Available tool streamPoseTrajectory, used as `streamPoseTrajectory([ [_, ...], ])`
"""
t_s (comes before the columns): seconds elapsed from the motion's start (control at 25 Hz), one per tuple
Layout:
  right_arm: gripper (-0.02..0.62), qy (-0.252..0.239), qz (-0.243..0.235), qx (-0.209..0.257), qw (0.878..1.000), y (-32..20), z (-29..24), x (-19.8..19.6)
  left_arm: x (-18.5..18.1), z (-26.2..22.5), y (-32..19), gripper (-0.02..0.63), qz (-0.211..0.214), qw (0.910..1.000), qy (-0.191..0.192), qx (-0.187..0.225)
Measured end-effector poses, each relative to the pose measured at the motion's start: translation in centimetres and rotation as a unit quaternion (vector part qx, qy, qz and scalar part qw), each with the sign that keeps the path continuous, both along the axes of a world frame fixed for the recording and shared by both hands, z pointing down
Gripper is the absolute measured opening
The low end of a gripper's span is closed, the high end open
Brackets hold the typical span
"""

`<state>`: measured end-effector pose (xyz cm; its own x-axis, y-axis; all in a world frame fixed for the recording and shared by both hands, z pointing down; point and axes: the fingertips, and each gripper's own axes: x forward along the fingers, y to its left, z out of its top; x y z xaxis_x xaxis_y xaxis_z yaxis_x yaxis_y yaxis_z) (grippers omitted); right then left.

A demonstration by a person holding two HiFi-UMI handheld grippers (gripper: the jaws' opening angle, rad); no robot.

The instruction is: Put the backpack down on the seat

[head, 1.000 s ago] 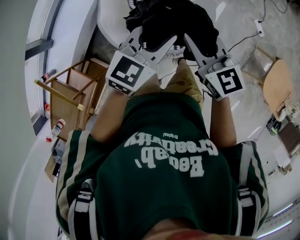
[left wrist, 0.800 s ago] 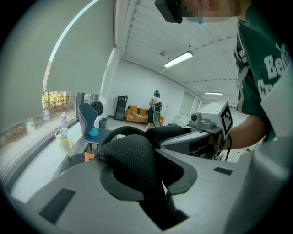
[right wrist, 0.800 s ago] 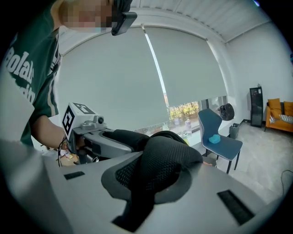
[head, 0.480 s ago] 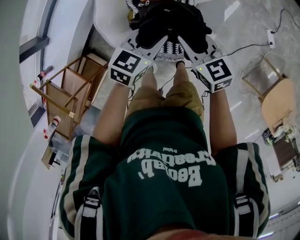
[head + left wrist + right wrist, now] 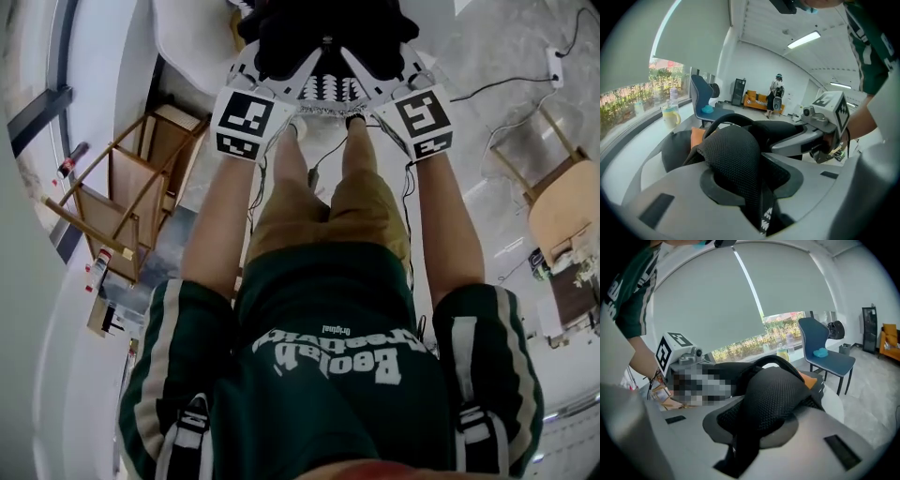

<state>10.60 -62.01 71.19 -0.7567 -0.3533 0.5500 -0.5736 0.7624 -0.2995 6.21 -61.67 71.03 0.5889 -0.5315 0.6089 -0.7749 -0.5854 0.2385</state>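
The black backpack (image 5: 323, 33) hangs between both grippers at the top of the head view, right beside the white seat (image 5: 192, 42). My left gripper (image 5: 281, 70) is shut on one mesh shoulder strap (image 5: 733, 150), which stays pinched between its jaws although they have just been opening. My right gripper (image 5: 382, 67) is shut on the other mesh strap (image 5: 776, 394). In the left gripper view the bag's dark body (image 5: 677, 147) with an orange patch lies just beyond the left gripper (image 5: 750, 180). The right gripper view shows the right gripper (image 5: 752, 427) with the seat's white rim (image 5: 832, 404) under the bag.
A wooden chair frame (image 5: 122, 202) stands at the left and another wooden chair (image 5: 558, 206) at the right. A cable and power strip (image 5: 553, 66) lie on the floor. A blue chair (image 5: 825, 352) and a cup (image 5: 670, 115) are by the window. A person (image 5: 776, 96) stands far off.
Both grippers and the backpack have sunk and moved toward the top of the head view, closer to the white seat. The person has bent further forward.
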Motion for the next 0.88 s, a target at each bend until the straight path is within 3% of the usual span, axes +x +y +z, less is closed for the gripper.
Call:
streamPoseTrajectory([
  [0.24,0.083,0.000,0.085,-0.043,0.995,-4.3,6.6,1.5,1.3,5.2,-3.0,0.138,-0.002,0.9999,-0.012,-0.010],
  [0.4,0.084,0.023,0.120,-0.040,0.992,-6.9,10.0,2.5,2.0,8.3,-4.9,0.138,-0.014,0.9993,-0.015,-0.031],
  [0.56,0.097,0.038,0.136,-0.030,0.989,-9.7,12.3,3.4,2.2,11.0,-6.4,0.146,-0.045,0.9978,-0.013,-0.048],
  [0.76,0.100,0.040,0.139,-0.046,0.988,-9.9,13.0,3.8,2.1,11.8,-7.3,0.152,-0.061,0.9971,-0.017,-0.042],
  [0.84,0.131,0.037,0.135,-0.054,0.989,-9.4,12.9,3.8,2.2,11.7,-7.1,0.171,-0.069,0.9966,-0.015,-0.042],
  [0.88,0.197,0.037,0.129,-0.054,0.990,-9.1,12.9,3.7,2.1,11.7,-7.1,0.204,-0.077,0.9960,-0.015,-0.043],
])
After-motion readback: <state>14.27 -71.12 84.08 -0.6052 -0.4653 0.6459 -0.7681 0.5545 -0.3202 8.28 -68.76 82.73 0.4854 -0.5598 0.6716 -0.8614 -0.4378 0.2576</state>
